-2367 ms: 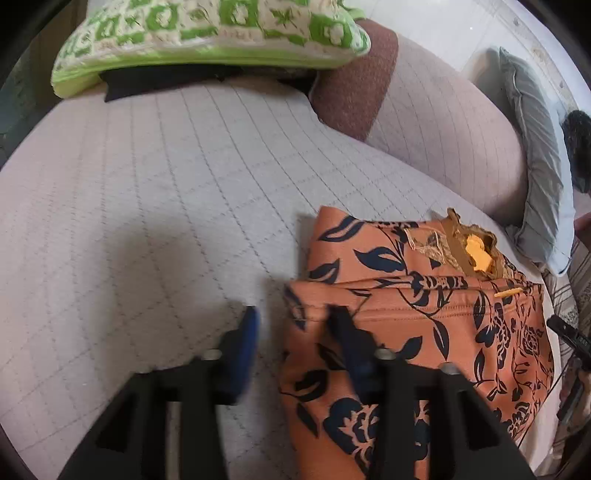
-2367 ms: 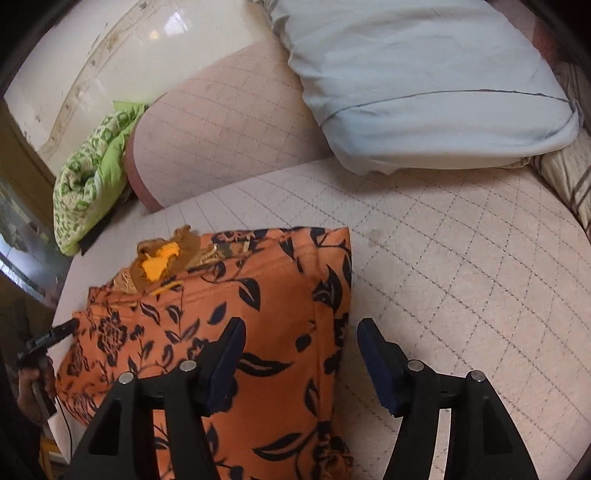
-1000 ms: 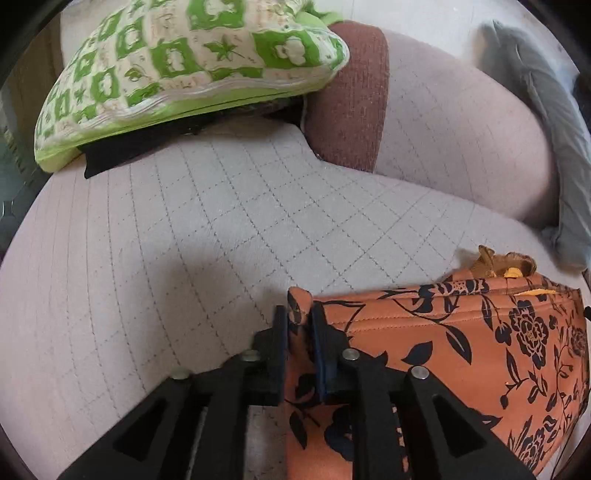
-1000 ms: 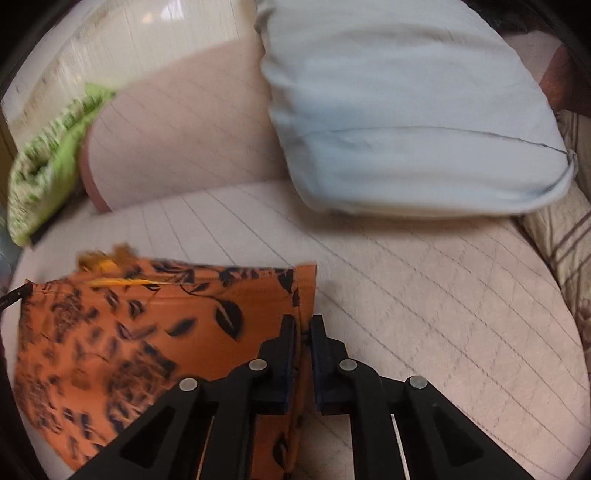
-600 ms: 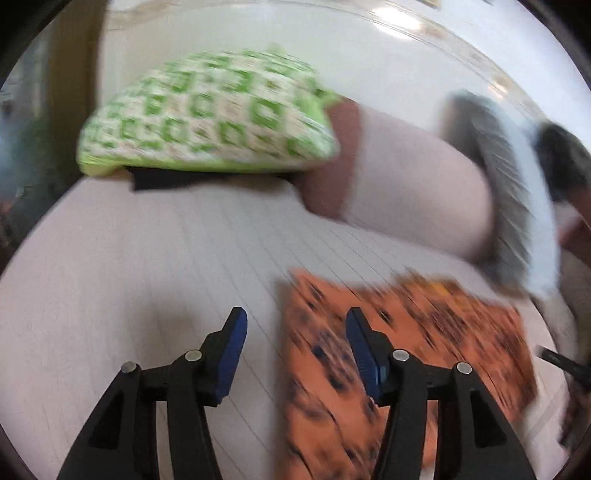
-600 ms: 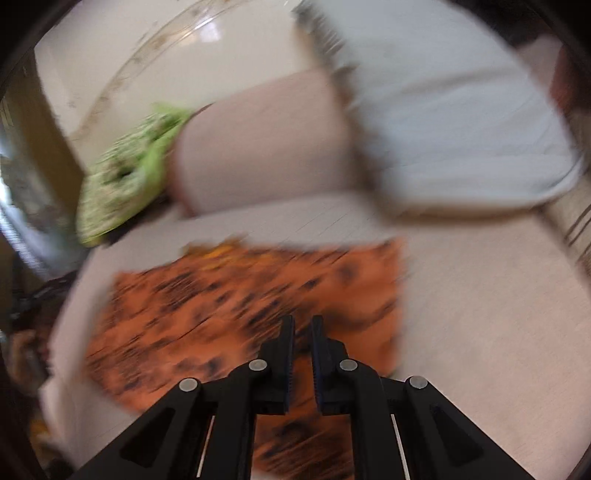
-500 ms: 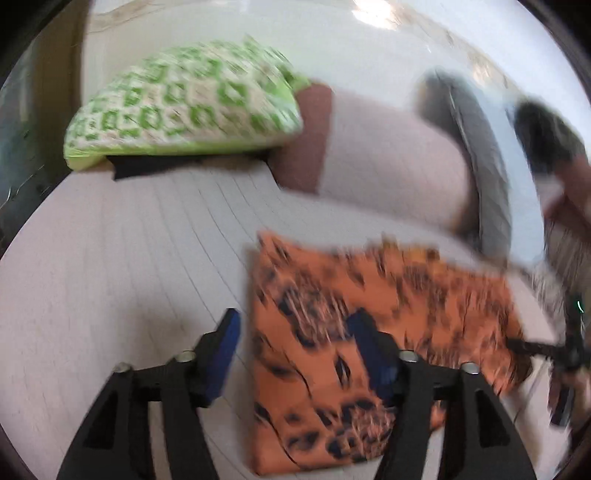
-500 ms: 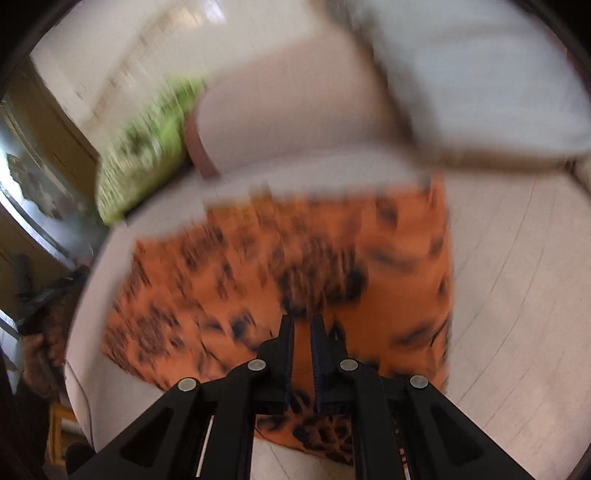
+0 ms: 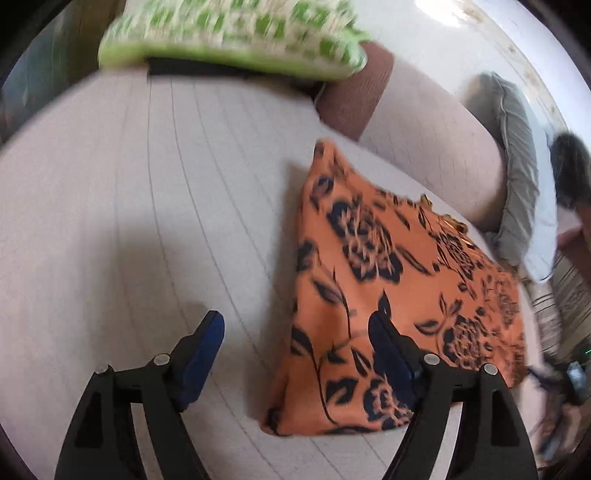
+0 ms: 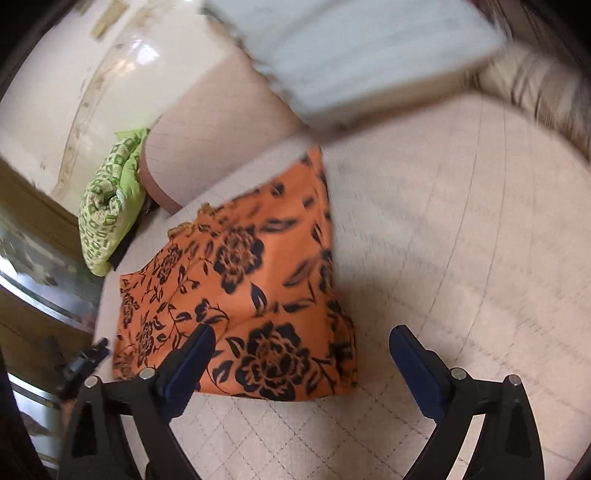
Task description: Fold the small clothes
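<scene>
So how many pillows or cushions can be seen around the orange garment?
2: a green-patterned cushion at the sofa's far left end, a pale blue-grey pillow against the backrest at right. Others may lie outside the frames.

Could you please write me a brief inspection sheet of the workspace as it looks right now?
Surface: quilted beige sofa seat, mostly bare.
Job's things: orange floral garment lying folded flat on the seat.
Clutter: green patterned cushion and grey pillow against the backrest.
Grippers: left gripper jaws opening, one fingertip in front of the garment, no grip; right gripper jaws opening, garment's near corner between them, not pinched.
Cables: nothing clearly seen.
Surroundings: pale wall behind; the picture is motion-blurred.
</scene>
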Demonstrator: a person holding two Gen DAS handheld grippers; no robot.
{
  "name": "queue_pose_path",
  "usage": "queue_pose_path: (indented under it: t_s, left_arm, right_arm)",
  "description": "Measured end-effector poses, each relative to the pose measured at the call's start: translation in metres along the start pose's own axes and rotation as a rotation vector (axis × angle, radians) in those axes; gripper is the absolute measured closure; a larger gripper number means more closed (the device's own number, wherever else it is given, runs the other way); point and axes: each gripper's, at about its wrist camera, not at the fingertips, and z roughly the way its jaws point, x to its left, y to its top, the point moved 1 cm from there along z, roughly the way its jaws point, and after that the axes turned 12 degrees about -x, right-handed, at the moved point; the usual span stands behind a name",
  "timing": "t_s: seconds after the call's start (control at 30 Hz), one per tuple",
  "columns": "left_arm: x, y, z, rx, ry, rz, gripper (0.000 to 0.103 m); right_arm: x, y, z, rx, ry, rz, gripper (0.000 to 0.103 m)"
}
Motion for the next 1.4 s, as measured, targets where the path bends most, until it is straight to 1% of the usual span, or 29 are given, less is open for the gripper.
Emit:
queue_pose_path:
  t_s: [0.07, 0.13, 0.17, 0.2, 0.27, 0.3, 0.33, 0.37, 0.4, 0.43, 0.5, 0.53, 0.57, 0.6, 0.7, 0.73, 0.77, 0.8, 0.87, 0.93, 1.03, 1.1, 1.17, 1.2, 1.23, 1.27, 1.3, 1.33, 1.4]
  left_arm:
    - [-0.001, -0.008, -0.002, 0.004, -0.029, -0.031, 0.022]
    - [-0.007, -0.012, 0.001, 0.004, -0.051, -0.035, 0.022]
    - [-0.007, -0.013, 0.007, 0.024, -0.054, -0.035, 0.022]
    - [-0.011, -0.014, 0.015, 0.054, -0.054, -0.032, 0.022]
    - [-0.018, -0.01, 0.021, 0.049, -0.033, 0.009, 0.023]
    - [-0.022, -0.01, 0.024, 0.059, -0.017, 0.033, 0.025]
    - [-0.026, -0.01, 0.024, 0.06, 0.006, 0.055, 0.031]
    - [-0.028, -0.011, 0.026, 0.062, 0.025, 0.075, 0.057]
    - [-0.032, -0.012, 0.029, 0.076, 0.042, 0.1, 0.07]
    - [-0.034, -0.012, 0.032, 0.083, 0.041, 0.106, 0.071]
    - [-0.042, -0.01, 0.037, 0.094, 0.055, 0.131, 0.079]
    - [-0.047, -0.009, 0.04, 0.097, 0.067, 0.146, 0.08]
    - [-0.053, -0.008, 0.044, 0.102, 0.084, 0.163, 0.08]
    - [-0.057, -0.007, 0.047, 0.108, 0.097, 0.17, 0.08]
    - [-0.07, 0.0, 0.056, 0.131, 0.119, 0.184, 0.081]
    - [-0.073, 0.002, 0.058, 0.142, 0.124, 0.195, 0.083]
    - [-0.076, 0.006, 0.059, 0.149, 0.129, 0.2, 0.086]
    - [-0.081, 0.013, 0.056, 0.144, 0.131, 0.195, 0.088]
    - [-0.088, 0.024, 0.046, 0.108, 0.125, 0.193, 0.089]
    - [-0.102, 0.037, 0.022, 0.056, 0.107, 0.203, 0.089]
    - [-0.119, 0.039, -0.02, -0.001, 0.098, 0.248, 0.09]
    - [-0.117, 0.03, -0.054, -0.018, 0.084, 0.256, 0.09]
    - [-0.103, 0.009, -0.092, -0.014, 0.07, 0.242, 0.09]
    - [-0.098, -0.006, -0.101, -0.004, 0.069, 0.246, 0.09]
    - [-0.092, -0.017, -0.103, 0.009, 0.066, 0.234, 0.09]
    - [-0.081, -0.032, -0.102, 0.039, 0.071, 0.204, 0.089]
    - [-0.07, -0.048, -0.1, 0.071, 0.08, 0.18, 0.089]
    - [-0.059, -0.064, -0.094, 0.097, 0.097, 0.146, 0.089]
    - [-0.044, -0.083, -0.082, 0.133, 0.121, 0.111, 0.089]
  right_arm:
    - [-0.01, -0.009, 0.011, 0.033, 0.047, 0.063, 0.007]
    - [-0.007, -0.017, 0.021, 0.055, 0.073, 0.048, 0.007]
    - [-0.005, -0.019, 0.025, 0.069, 0.08, 0.041, 0.008]
    - [-0.003, -0.022, 0.032, 0.089, 0.088, 0.043, 0.008]
    - [0.002, -0.023, 0.041, 0.094, 0.076, 0.033, 0.009]
    - [0.004, -0.022, 0.042, 0.094, 0.084, 0.03, 0.012]
    - [0.006, -0.022, 0.043, 0.095, 0.087, 0.03, 0.021]
    - [0.007, -0.021, 0.046, 0.107, 0.073, 0.027, 0.027]
    - [0.007, -0.022, 0.049, 0.12, 0.051, 0.017, 0.03]
    - [0.008, -0.023, 0.052, 0.126, 0.038, 0.005, 0.034]
    - [0.012, -0.023, 0.055, 0.135, 0.003, -0.03, 0.042]
    - [0.014, -0.023, 0.055, 0.14, -0.02, -0.051, 0.057]
    - [0.017, -0.024, 0.059, 0.15, -0.054, -0.08, 0.066]
    - [0.018, -0.025, 0.06, 0.157, -0.064, -0.089, 0.066]
    - [0.022, -0.022, 0.065, 0.184, -0.081, -0.103, 0.074]
    - [0.025, -0.02, 0.066, 0.196, -0.075, -0.103, 0.079]
    - [0.028, -0.019, 0.066, 0.202, -0.071, -0.104, 0.082]
    - [0.032, -0.017, 0.065, 0.204, -0.066, -0.106, 0.083]
    - [0.036, -0.011, 0.055, 0.188, -0.043, -0.085, 0.086]
    - [0.042, -0.001, 0.035, 0.154, -0.01, -0.07, 0.088]
    - [0.057, 0.007, 0.008, 0.136, 0.0, -0.101, 0.089]
    - [0.072, 0.004, -0.016, 0.143, 0.008, -0.133, 0.09]
    - [0.079, -0.009, -0.042, 0.149, 0.007, -0.159, 0.09]
    - [0.079, -0.017, -0.051, 0.157, 0.011, -0.162, 0.09]
    - [0.077, -0.029, -0.06, 0.167, 0.012, -0.163, 0.09]
    - [0.074, -0.043, -0.067, 0.18, 0.0, -0.169, 0.089]
    - [0.066, -0.063, -0.068, 0.213, -0.001, -0.167, 0.089]
    - [0.057, -0.08, -0.065, 0.245, -0.008, -0.147, 0.089]
    - [0.038, -0.109, -0.056, 0.291, -0.047, -0.109, 0.09]
